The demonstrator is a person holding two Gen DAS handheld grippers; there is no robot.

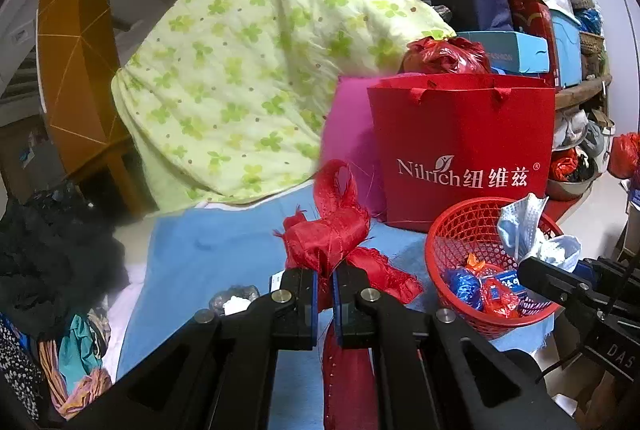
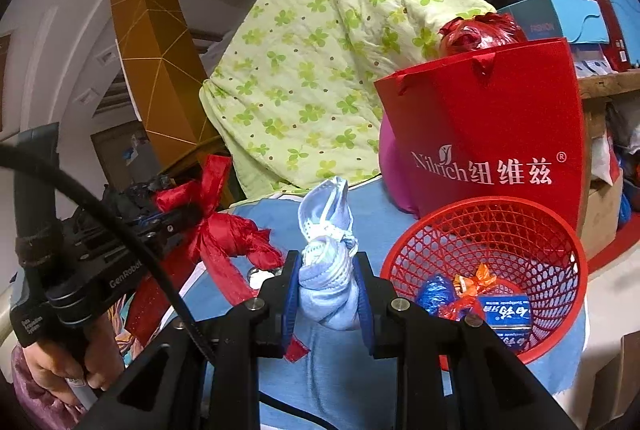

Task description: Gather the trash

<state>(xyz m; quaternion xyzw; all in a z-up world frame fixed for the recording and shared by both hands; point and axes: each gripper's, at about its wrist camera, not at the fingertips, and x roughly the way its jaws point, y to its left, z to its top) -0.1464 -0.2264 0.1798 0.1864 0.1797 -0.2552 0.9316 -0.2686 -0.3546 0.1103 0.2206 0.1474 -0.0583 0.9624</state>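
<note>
My left gripper point(image 1: 325, 280) is shut on a red mesh ribbon point(image 1: 336, 226) and holds it above the blue cloth point(image 1: 208, 262); the ribbon also shows in the right wrist view point(image 2: 224, 230), clamped in the left gripper point(image 2: 188, 218). My right gripper point(image 2: 327, 270) is shut on a crumpled light blue face mask point(image 2: 328, 270), held just left of the red mesh basket point(image 2: 500, 230). In the left wrist view the mask point(image 1: 528, 234) hangs over the basket point(image 1: 460, 226), with the right gripper point(image 1: 556, 280) at the rim. Several wrappers point(image 2: 476, 298) lie in the basket.
A red Nilrich paper bag point(image 1: 464, 146) stands behind the basket, a pink cushion point(image 1: 348, 126) beside it. A green clover quilt point(image 1: 248, 62) drapes behind. Dark clothes point(image 1: 52, 254) pile at the left. A small crumpled foil scrap point(image 1: 234, 298) lies on the cloth.
</note>
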